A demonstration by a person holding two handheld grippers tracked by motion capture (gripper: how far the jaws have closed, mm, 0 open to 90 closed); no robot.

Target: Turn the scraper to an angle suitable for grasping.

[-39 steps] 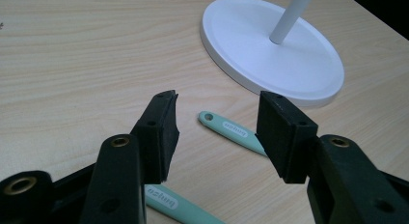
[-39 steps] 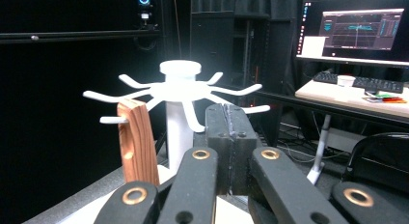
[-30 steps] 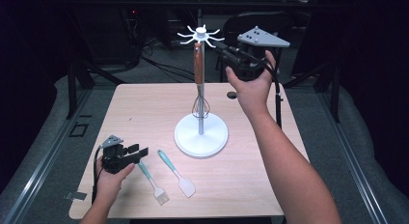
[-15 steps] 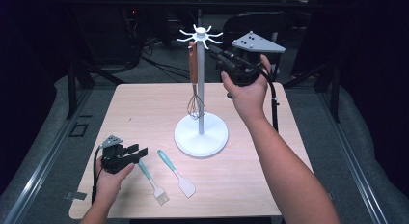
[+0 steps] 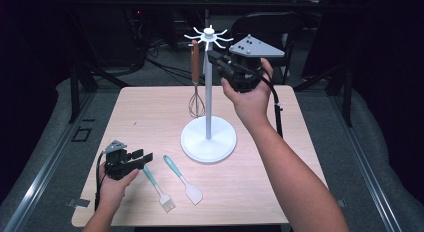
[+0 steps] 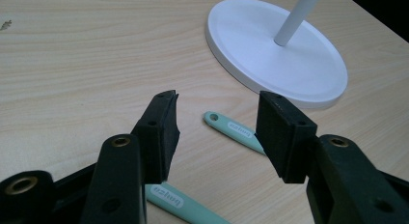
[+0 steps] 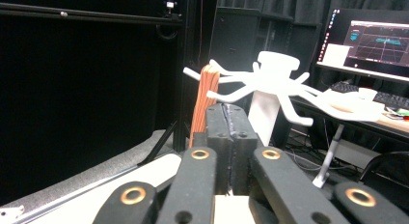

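The table (image 5: 150, 107) has a light wood-grain top with rounded corners; the same grain is visible at close range (image 6: 72, 64). It stands on a grey floor mat (image 5: 50, 127). A dark square plate (image 5: 80, 135) lies on the mat just left of the table, and a strip of tape (image 5: 77, 203) lies near the front left corner. A black frame post (image 5: 75, 87) stands at the rear left. Cables (image 5: 165, 67) run across the floor behind the table, near a dark chair (image 5: 280, 27). Farther back, a lit monitor (image 7: 371, 40) and a keyboard (image 7: 386, 96) sit on a desk (image 7: 386, 122).
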